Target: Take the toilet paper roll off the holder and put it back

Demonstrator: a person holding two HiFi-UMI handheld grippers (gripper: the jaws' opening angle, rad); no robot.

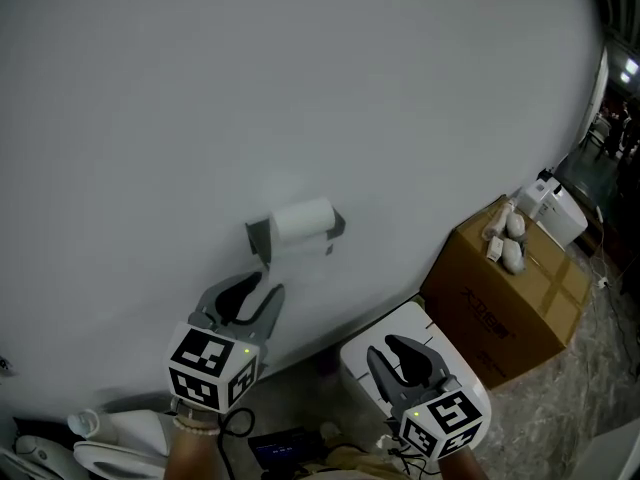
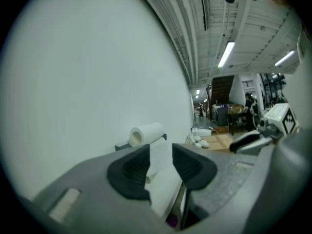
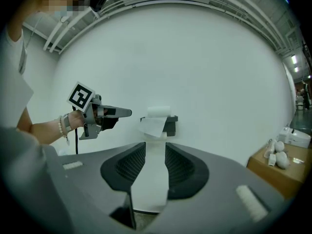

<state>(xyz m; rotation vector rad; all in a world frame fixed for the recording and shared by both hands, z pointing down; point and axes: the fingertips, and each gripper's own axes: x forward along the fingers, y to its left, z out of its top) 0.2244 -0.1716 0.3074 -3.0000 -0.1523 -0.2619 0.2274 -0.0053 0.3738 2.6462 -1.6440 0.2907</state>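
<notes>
The white toilet paper roll (image 1: 303,220) sits on its grey wall-mounted holder (image 1: 259,236), with a loose sheet (image 3: 152,126) hanging from the roll's front edge. The plain white wall (image 1: 300,78) spreads wide above the holder and to both sides.

The left tongs (image 1: 265,290) hang just below the holder's left end, near it but apart. Their tips point up toward the roll, and they stand wide with only air between the pads. The right tongs (image 1: 397,344) are lower and to the right, well apart from the roll, also parted and holding nothing. In the right gripper view the roll lines up beyond their gap.

A brown cardboard box (image 1: 510,308) stands against the wall further right, clear of both tongs.
</notes>
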